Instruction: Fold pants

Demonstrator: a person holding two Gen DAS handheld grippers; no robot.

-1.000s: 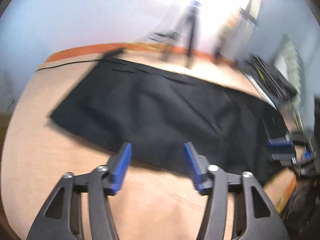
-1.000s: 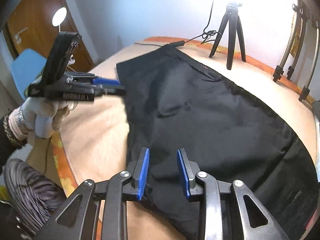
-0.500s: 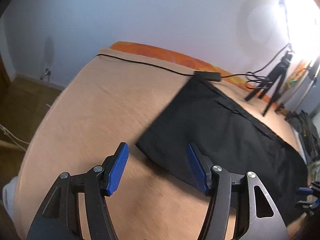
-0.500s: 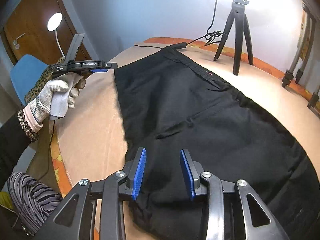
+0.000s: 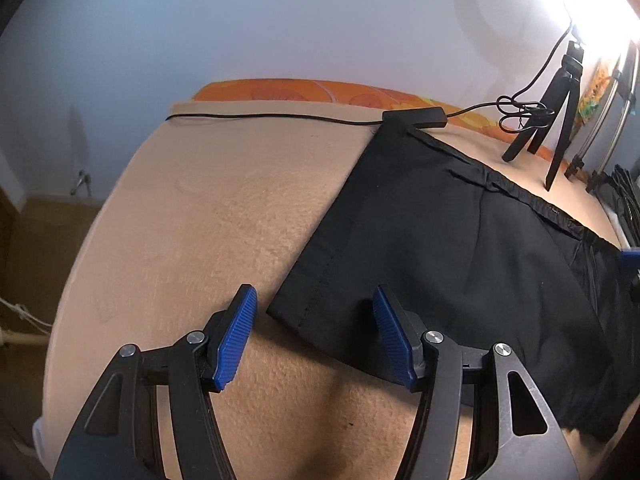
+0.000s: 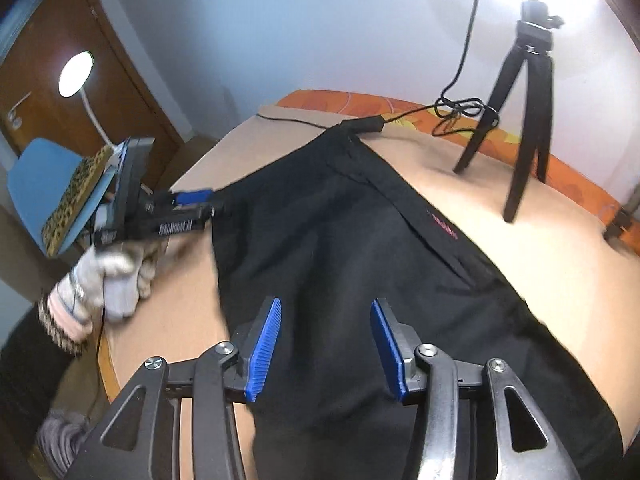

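Note:
Black pants (image 5: 460, 248) lie flat on the tan table (image 5: 208, 216), folded lengthwise, their hem corner near me. My left gripper (image 5: 314, 340) is open and empty, its blue pads either side of the hem corner, just in front of it. In the right wrist view the pants (image 6: 360, 248) stretch away to the far edge. My right gripper (image 6: 325, 346) is open and empty, low over the cloth. The left gripper (image 6: 188, 204) shows there too, held by a gloved hand beside the pants' left edge.
A black tripod (image 6: 516, 120) stands at the back right of the table. A black cable with an adapter block (image 5: 414, 117) runs along the far edge. A blue chair (image 6: 44, 176) and a lamp (image 6: 76, 74) stand to the left, off the table.
My left gripper swung left along the pants and came down to the hem corner. My right gripper moved forward over the cloth and opened wider.

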